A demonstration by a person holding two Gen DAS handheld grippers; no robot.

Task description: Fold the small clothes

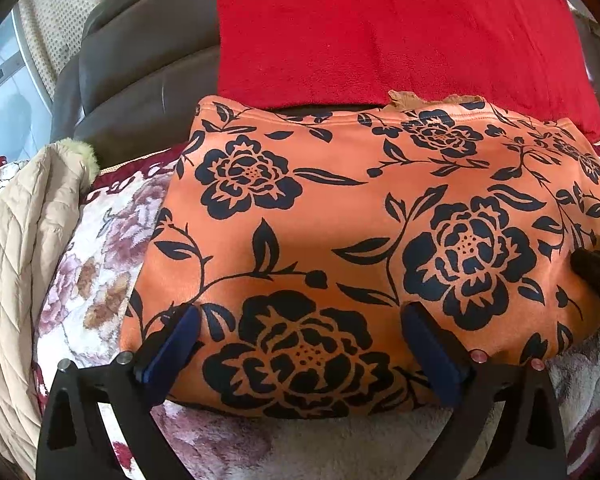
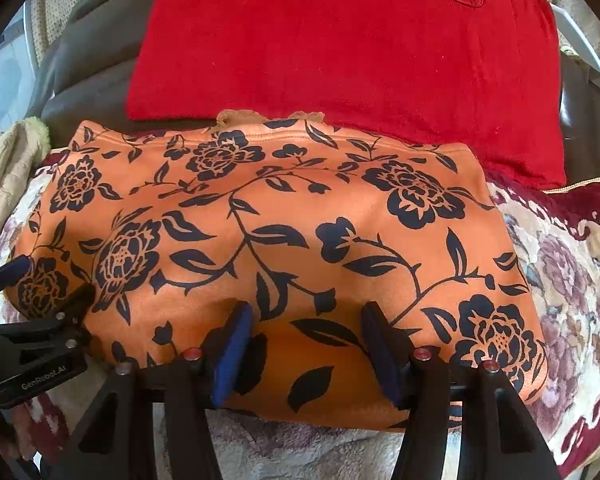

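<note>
Garment: one orange garment (image 1: 340,220), smooth, black floral print, folded into a rounded rectangle, laid on the plush floral blanket (image 1: 92,264).
Behind: one red fleece cloth (image 1: 380,32) draped at the blanket's far edge.
Left tongs (image 1: 300,344): spread wide, near hem between the pads, nothing gripped.
Right tongs (image 2: 306,344): half open astride the near hem; grip cannot be told.
</note>
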